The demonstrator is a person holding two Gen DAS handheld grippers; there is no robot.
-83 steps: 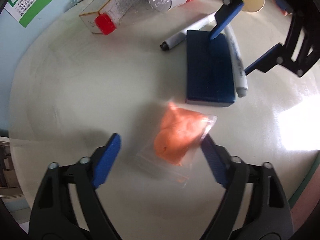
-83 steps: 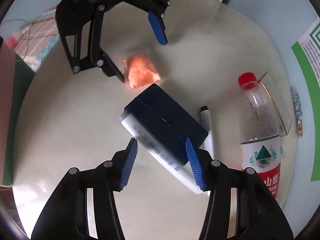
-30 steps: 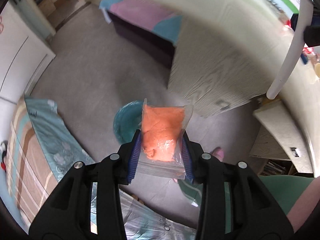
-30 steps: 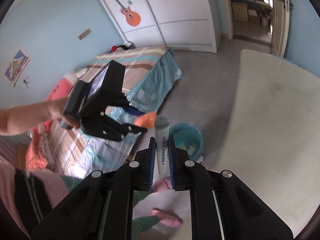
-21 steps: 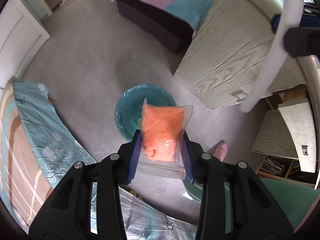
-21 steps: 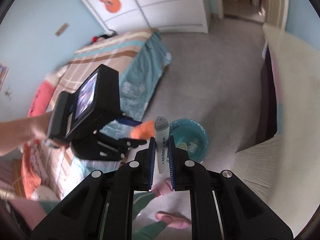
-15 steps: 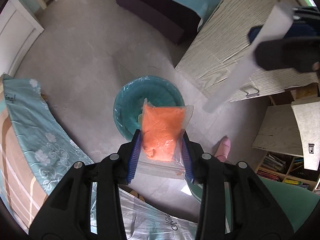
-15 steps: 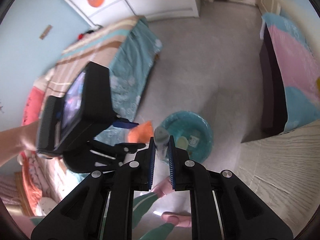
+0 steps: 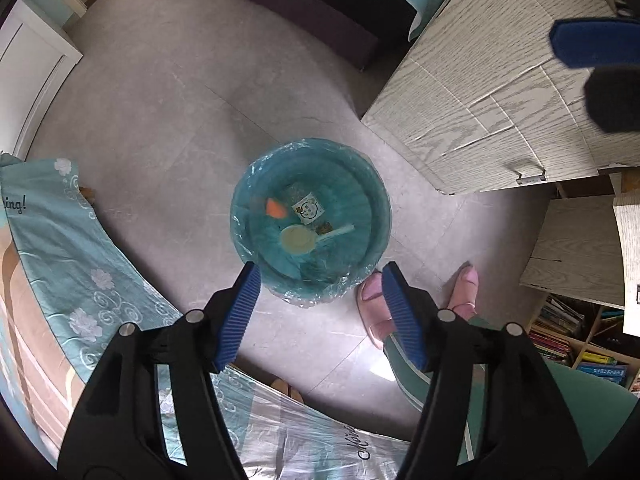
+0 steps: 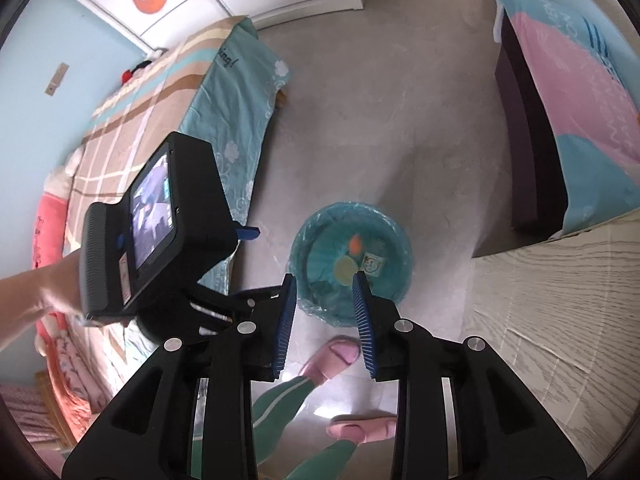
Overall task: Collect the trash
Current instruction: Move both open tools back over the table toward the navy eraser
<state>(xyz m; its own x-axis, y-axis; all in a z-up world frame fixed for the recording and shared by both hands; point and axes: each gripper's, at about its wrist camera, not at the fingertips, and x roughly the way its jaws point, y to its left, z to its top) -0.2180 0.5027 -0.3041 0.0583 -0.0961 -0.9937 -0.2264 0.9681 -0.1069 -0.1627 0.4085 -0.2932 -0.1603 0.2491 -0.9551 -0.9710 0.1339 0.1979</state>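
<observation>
A teal trash bin (image 9: 384, 216) lined with a clear bag stands on the grey floor below both grippers; it also shows in the right wrist view (image 10: 404, 240). Inside lie the orange bag (image 9: 275, 208), a white marker (image 9: 336, 233), a round yellowish lid (image 9: 297, 239) and a small printed packet (image 9: 307, 209). My left gripper (image 9: 320, 280) is open and empty, high above the bin. My right gripper (image 10: 323, 286) is open and empty above the bin; its blue pad shows at the left wrist view's upper right (image 9: 592, 46).
A wood-grain desk (image 9: 500, 80) stands right of the bin. A bed with a teal patterned sheet (image 9: 72, 264) lies to the left. The person's pink slippers (image 9: 372, 312) stand beside the bin. A bookshelf (image 9: 576, 340) is at the lower right.
Both grippers have opened. The orange bag left my left gripper and the marker left my right gripper; both now lie in the bin.
</observation>
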